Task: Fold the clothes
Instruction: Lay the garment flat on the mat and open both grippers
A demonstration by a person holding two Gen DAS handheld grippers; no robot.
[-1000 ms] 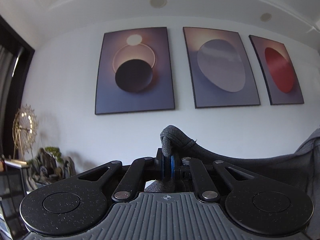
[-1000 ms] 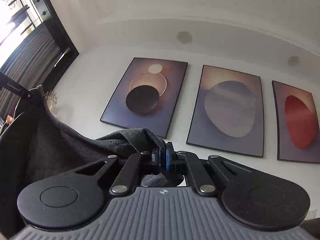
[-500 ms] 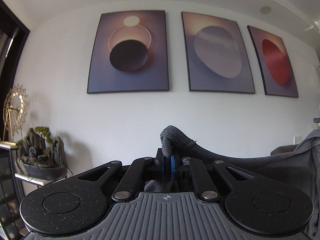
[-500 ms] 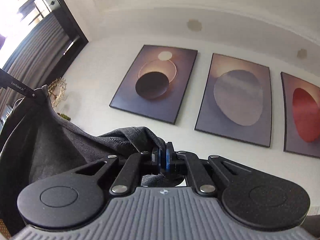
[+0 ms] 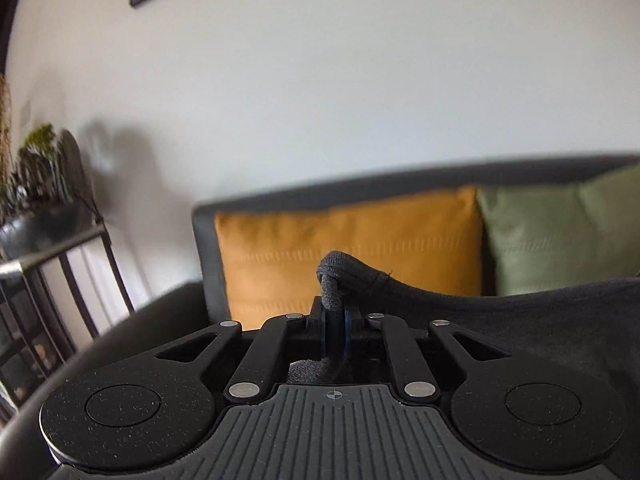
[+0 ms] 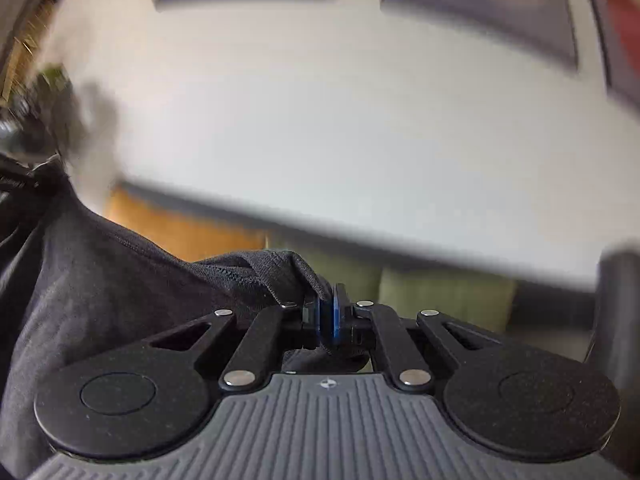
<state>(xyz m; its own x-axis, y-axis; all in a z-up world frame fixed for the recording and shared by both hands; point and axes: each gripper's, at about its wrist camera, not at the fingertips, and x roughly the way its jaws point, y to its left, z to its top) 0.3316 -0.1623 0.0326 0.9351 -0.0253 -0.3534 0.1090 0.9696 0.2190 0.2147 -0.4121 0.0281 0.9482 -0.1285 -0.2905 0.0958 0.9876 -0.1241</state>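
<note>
Behind, a sofa (image 5: 208, 248) with orange cushion (image 5: 348, 248); the left gripper (image 5: 335, 320) and right gripper (image 6: 327, 316) each pinch the dark garment's (image 6: 100, 292) hem, jaws clamped, cloth slung between; soft, light, limp, best held at corners

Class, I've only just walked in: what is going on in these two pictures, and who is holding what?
A person is folding clothes with a claw in each hand. The left claw is shut on a bunched edge of a dark grey garment, and the right claw pinches another edge of it. The cloth hangs between them, in front of a sofa with an orange cushion and a green cushion.
</note>
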